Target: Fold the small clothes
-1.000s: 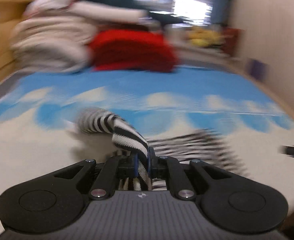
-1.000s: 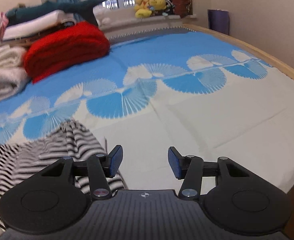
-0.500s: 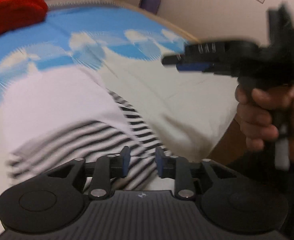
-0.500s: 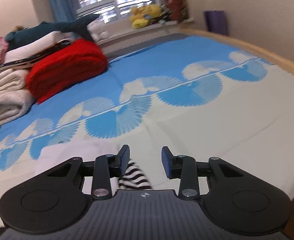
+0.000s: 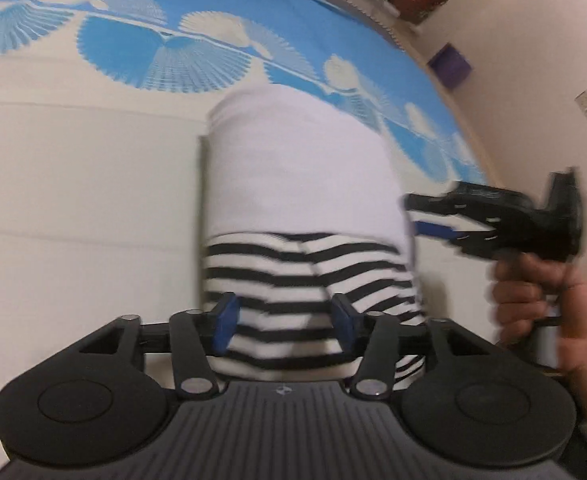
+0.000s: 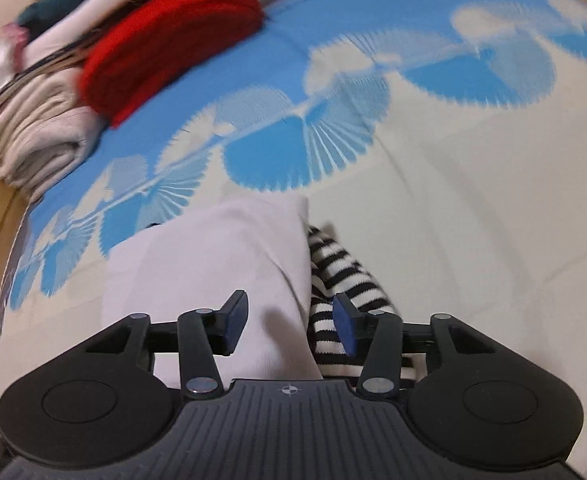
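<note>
Letting go is the news here: a second ago the left claw was pinched narrow on a striped sleeve lifted off the bed, and its jaws have just been opening; they now stand wide with the small garment of plain white cloth and black-and-white striped knit lying beneath and between the blue pads, neither pad pressing on it as far as the blur allows; the sleeve has been laid down across the body, so one fold looks done.

The garment rests flat on the bed with the blue-and-cream fan-patterned cover; in the left wrist view its white panel runs toward 12 o'clock and the striped part sits at 6 o'clock, nearest the claw; in the right wrist view the white panel lies at 9 to 12 o'clock of the pads and the striped part at 1 to 3 o'clock.

The right claw has also just been opening, after narrowing a little; it stands fairly wide and holds nothing, though cloth lies below the gap; a second ago it hovered over bare cover beside the garment, and now it is above the cloth; seen from the left wrist it sits at 3 o'clock in a hand.

My judgement: the bundle is compact, and a last halving or smoothing is likely next; loose knit may spring open.
</note>
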A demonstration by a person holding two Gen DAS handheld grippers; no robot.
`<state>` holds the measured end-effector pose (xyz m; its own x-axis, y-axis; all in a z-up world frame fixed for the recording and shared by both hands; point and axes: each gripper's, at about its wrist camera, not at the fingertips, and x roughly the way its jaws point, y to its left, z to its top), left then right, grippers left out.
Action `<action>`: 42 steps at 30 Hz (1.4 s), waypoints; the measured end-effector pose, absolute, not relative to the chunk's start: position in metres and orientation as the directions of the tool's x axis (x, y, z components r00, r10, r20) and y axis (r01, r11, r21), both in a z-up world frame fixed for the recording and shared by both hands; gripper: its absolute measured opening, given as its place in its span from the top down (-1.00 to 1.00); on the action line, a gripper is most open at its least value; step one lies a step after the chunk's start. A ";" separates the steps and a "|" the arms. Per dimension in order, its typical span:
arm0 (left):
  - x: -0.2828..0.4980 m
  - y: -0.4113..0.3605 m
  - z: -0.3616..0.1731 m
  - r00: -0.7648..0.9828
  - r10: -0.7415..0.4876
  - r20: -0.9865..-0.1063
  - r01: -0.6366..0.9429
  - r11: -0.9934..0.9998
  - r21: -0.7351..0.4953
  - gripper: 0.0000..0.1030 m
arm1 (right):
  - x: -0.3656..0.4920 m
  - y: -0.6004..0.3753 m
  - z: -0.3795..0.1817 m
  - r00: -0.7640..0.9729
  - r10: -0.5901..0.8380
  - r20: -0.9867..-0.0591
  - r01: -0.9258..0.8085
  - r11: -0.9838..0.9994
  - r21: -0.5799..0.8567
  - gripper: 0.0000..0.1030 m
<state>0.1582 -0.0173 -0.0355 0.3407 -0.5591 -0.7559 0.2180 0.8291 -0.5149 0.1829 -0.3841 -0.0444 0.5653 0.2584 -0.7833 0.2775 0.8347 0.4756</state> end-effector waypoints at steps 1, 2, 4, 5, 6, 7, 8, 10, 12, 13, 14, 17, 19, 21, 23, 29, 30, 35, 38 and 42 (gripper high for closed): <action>0.161 -0.020 -0.036 0.331 -0.559 -0.760 0.225 0.829 -0.512 -0.38 | 0.188 -0.385 -0.052 0.553 0.266 -0.789 0.307 0.815 0.491 0.04; 0.162 -0.023 -0.039 0.318 -0.555 -0.769 0.223 0.831 -0.509 -0.39 | 0.192 -0.385 -0.058 0.544 0.272 -0.794 0.331 0.800 0.500 0.04; 0.166 -0.026 -0.046 0.289 -0.543 -0.788 0.203 0.840 -0.504 -0.42 | 0.199 -0.385 -0.067 0.537 0.288 -0.793 0.356 0.775 0.523 0.07; 0.166 -0.025 -0.048 0.280 -0.543 -0.792 0.192 0.840 -0.508 -0.43 | 0.200 -0.384 -0.069 0.545 0.301 -0.783 0.356 0.762 0.541 0.43; 0.166 -0.025 -0.049 0.274 -0.545 -0.792 0.185 0.838 -0.513 -0.44 | 0.202 -0.384 -0.068 0.566 0.318 -0.761 0.343 0.748 0.568 0.72; 0.168 -0.025 -0.049 0.272 -0.546 -0.792 0.189 0.838 -0.512 -0.45 | 0.203 -0.384 -0.064 0.592 0.327 -0.737 0.330 0.736 0.591 0.93; 0.169 -0.025 -0.051 0.271 -0.547 -0.792 0.200 0.837 -0.509 -0.45 | 0.201 -0.385 -0.056 0.635 0.321 -0.702 0.312 0.725 0.614 0.94; 0.171 -0.029 -0.053 0.266 -0.554 -0.789 0.223 0.832 -0.508 -0.46 | 0.194 -0.392 -0.039 0.734 0.307 -0.606 0.268 0.688 0.674 0.95; 0.170 -0.032 -0.053 0.264 -0.554 -0.790 0.240 0.831 -0.503 -0.46 | 0.190 -0.395 -0.028 0.785 0.281 -0.552 0.232 0.692 0.683 0.96; 0.170 -0.035 -0.053 0.260 -0.546 -0.797 0.254 0.835 -0.489 -0.47 | 0.191 -0.394 -0.028 0.777 0.253 -0.576 0.246 0.721 0.648 0.96; 0.169 -0.039 -0.055 0.250 -0.526 -0.813 0.277 0.843 -0.460 -0.50 | 0.195 -0.391 -0.033 0.744 0.210 -0.634 0.285 0.759 0.585 0.96; 0.163 -0.051 -0.067 0.215 -0.450 -0.867 0.343 0.866 -0.364 -0.52 | 0.209 -0.380 -0.065 0.563 0.100 -0.820 0.394 0.840 0.374 0.96; 0.160 -0.054 -0.067 0.223 -0.424 -0.877 0.355 0.874 -0.332 -0.52 | 0.212 -0.374 -0.077 0.510 0.096 -0.855 0.409 0.848 0.339 0.95; 0.161 -0.050 -0.064 0.230 -0.432 -0.872 0.348 0.873 -0.341 -0.51 | 0.209 -0.369 -0.072 0.535 0.096 -0.839 0.387 0.855 0.344 0.90; 0.161 -0.045 -0.059 0.235 -0.461 -0.856 0.329 0.866 -0.376 -0.50 | 0.202 -0.369 -0.061 0.575 0.100 -0.812 0.374 0.851 0.369 0.73; 0.159 -0.048 -0.066 0.210 -0.421 -0.883 0.338 0.878 -0.338 -0.58 | 0.172 -0.384 -0.056 0.579 0.270 -0.769 0.296 0.810 0.507 -0.01; 0.159 -0.049 -0.070 0.206 -0.410 -0.888 0.328 0.884 -0.332 -0.58 | 0.169 -0.384 -0.061 0.553 0.286 -0.783 0.295 0.811 0.505 -0.01; 0.161 -0.046 -0.057 0.274 -0.450 -0.850 0.302 0.879 -0.368 -0.53 | 0.145 -0.381 -0.071 0.496 0.328 -0.804 0.248 0.833 0.494 0.17; 0.163 -0.044 -0.056 0.285 -0.461 -0.840 0.272 0.880 -0.390 -0.53 | 0.133 -0.383 -0.058 0.544 0.369 -0.754 0.170 0.831 0.530 0.92; 0.160 -0.055 -0.069 0.226 -0.414 -0.882 0.314 0.888 -0.337 -0.57 | 0.125 -0.397 -0.054 0.547 0.335 -0.767 0.207 0.834 0.512 0.96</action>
